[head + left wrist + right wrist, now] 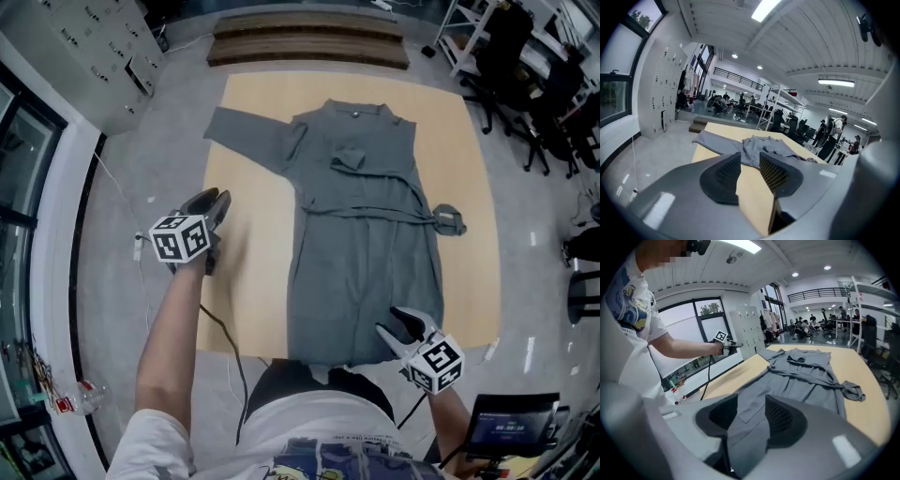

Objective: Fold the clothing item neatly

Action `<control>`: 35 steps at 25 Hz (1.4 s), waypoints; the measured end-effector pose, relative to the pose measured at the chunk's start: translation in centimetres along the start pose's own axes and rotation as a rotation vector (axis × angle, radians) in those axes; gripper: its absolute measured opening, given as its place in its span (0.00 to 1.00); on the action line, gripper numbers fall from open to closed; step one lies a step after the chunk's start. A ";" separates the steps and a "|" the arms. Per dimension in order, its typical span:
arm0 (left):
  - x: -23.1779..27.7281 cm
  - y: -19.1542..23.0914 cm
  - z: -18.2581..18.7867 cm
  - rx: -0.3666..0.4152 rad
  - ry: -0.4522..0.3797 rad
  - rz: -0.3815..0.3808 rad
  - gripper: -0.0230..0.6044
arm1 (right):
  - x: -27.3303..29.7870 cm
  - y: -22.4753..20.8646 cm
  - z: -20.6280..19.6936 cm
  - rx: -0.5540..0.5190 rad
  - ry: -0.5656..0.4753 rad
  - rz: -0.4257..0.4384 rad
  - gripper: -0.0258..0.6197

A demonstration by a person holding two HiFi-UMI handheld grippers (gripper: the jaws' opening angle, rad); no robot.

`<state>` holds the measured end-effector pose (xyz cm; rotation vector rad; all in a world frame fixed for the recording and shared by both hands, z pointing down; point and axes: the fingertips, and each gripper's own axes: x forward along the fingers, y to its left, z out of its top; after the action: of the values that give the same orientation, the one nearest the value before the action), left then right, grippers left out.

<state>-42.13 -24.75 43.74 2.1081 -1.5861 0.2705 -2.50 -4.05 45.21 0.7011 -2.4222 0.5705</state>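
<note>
left tongs (214, 200): narrowly parted, empty, over bare bench (253, 281) left of garment | right tongs (392, 324): half-open above near-right hem, apparently not gripping | grey belted robe (361, 262): flat, long axis running away from person, sleeve (248, 136) spread far-left | nearer: right

The left forearm (172, 330) is bare and stretched forward, holding the left gripper (214, 201) out ahead with its jaws a little apart, pads not touching. The right gripper (406, 325) is held close in front of the torso, pointing forward, with a wider gap between its jaws.
</note>
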 end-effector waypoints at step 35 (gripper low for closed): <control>23.6 25.2 -1.3 -0.254 0.223 0.120 0.24 | 9.3 0.2 -0.3 0.215 0.158 -0.056 0.32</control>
<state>-58.47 -49.42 61.66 1.7312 -1.5286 0.3139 -9.14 -7.00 50.97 0.7783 -2.2092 0.8397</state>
